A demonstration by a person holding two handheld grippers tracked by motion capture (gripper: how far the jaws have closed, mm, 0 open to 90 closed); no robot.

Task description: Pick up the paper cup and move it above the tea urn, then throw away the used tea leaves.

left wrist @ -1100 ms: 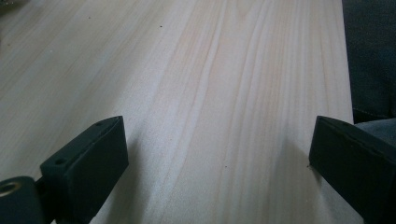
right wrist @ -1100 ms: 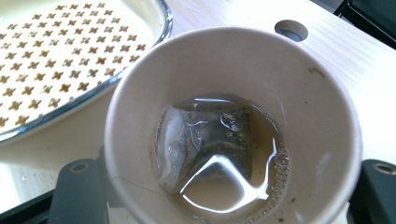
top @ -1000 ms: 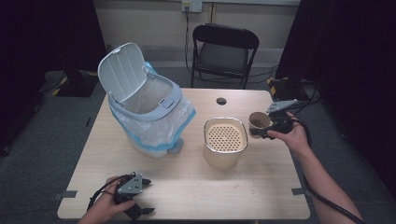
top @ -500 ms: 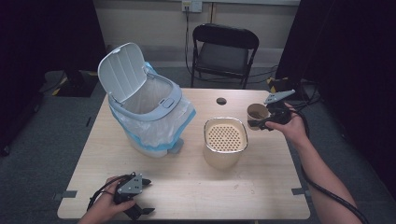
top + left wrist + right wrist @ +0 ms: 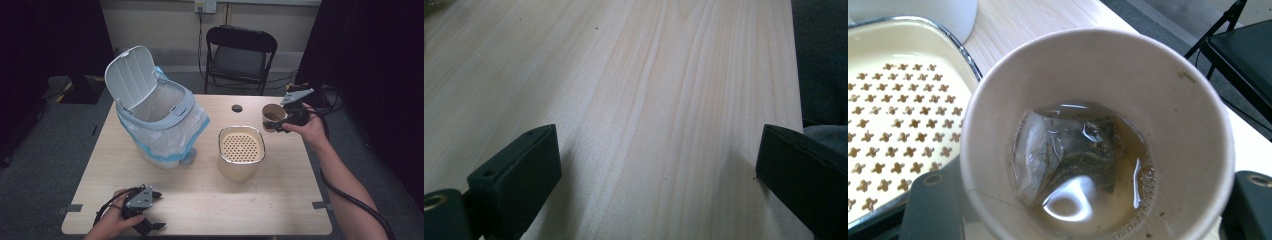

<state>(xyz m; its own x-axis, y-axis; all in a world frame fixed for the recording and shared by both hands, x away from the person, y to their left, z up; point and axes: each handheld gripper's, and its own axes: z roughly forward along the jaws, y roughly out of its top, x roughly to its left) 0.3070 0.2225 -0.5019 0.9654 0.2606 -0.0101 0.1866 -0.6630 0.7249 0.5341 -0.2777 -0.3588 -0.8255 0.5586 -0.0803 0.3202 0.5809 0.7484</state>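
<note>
Since a second ago the right gripper [image 5: 278,121] has carried the paper cup [image 5: 271,115] a little farther from the person and slightly toward the right edge of the table [image 5: 200,200], and it now holds the cup above the far right part of the tabletop, just to the right of the perforated container [image 5: 241,157]. Its jaws are closed against the cup's sides, one on each flank, as the right gripper view shows with the cup [image 5: 1098,135] sitting between the two black pads. Inside the cup a tea bag [image 5: 1068,155] lies soaked in a shallow pool of brownish liquid at the bottom. Beside the cup in that view, the cream insert with its cross-shaped holes [image 5: 893,120] sits inside a metal-rimmed bin.

The left gripper [image 5: 152,210] has not shifted; it rests at the near left edge of the table in the person's hand, its jaws spread wide with nothing between them but bare pale wood [image 5: 649,100].

On the far left half of the table stands a white trash bin [image 5: 160,125], lined with a plastic bag and with its lid tipped up. A small dark disc [image 5: 237,108] lies on the far side of the table, near the cup. A black folding chair [image 5: 240,55] stands beyond the table
</note>
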